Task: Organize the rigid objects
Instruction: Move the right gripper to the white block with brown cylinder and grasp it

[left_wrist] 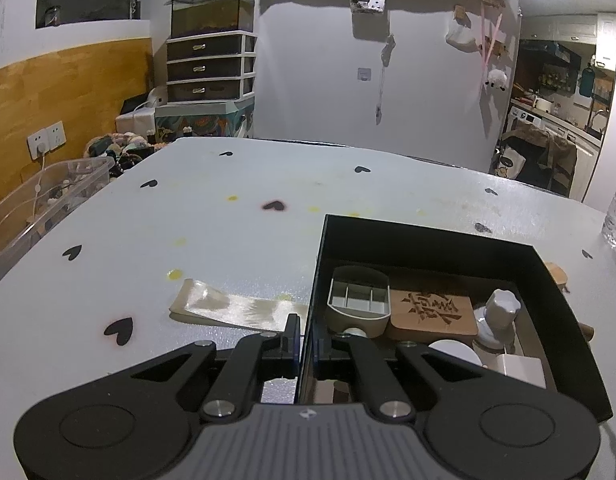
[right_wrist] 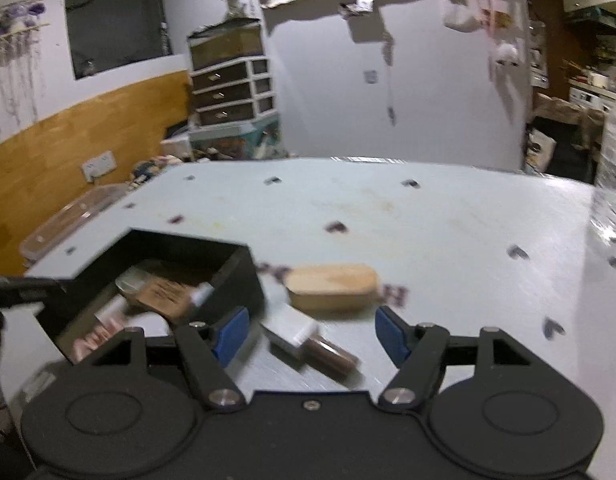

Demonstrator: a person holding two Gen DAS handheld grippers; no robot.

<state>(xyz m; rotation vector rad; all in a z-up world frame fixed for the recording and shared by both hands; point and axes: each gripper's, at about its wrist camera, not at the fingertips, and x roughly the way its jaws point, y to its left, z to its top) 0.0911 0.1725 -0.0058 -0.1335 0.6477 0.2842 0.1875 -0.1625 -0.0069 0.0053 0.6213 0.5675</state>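
My left gripper (left_wrist: 306, 338) pinches the black box (left_wrist: 564, 300) wall. My right gripper (right_wrist: 310, 330) hangs open over a white-capped brown bottle (right_wrist: 312, 344) lying near the wooden block (right_wrist: 332, 286); it looks light, stiff, slippery, so I'd grip mid-body.

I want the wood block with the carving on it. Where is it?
In the left wrist view the carved block lies inside the black box, between the grey scoop on its left and the white bottle on its right.
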